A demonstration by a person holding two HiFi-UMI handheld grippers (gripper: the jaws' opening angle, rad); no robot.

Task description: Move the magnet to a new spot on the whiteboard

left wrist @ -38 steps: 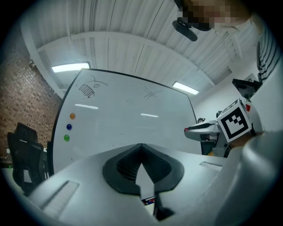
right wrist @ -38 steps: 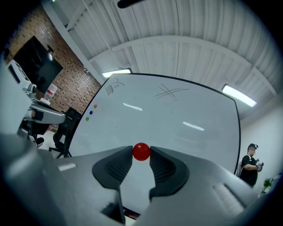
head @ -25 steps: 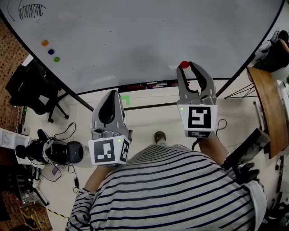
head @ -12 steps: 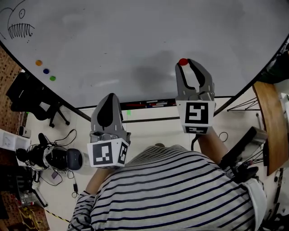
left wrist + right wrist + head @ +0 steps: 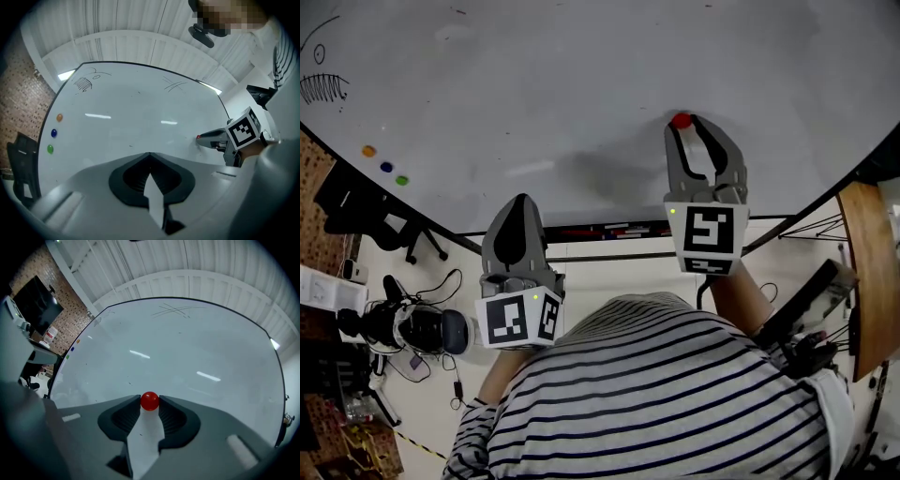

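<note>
A round red magnet (image 5: 150,401) sits pinched between the tips of my right gripper (image 5: 150,404), close to the whiteboard (image 5: 187,348). In the head view the same magnet (image 5: 681,121) shows at the right gripper (image 5: 684,127) tip, over the board's lower right area; whether it touches the board I cannot tell. The left gripper view shows the red magnet (image 5: 198,137) at the right gripper's tip. My left gripper (image 5: 521,208) hangs lower, below the board's bottom edge, with its jaws shut together and nothing in them (image 5: 150,157).
Orange (image 5: 368,151), blue (image 5: 386,167) and green (image 5: 402,180) magnets sit in a row on the board's left side. A scribbled drawing (image 5: 321,86) is at the upper left. Markers lie on the tray (image 5: 609,230) under the board. A chair (image 5: 366,211) and gear (image 5: 403,323) stand at left.
The right gripper with the red magnet has moved up and further onto the whiteboard. The view has shifted, so the board and coloured magnets sit lower in the frame.
</note>
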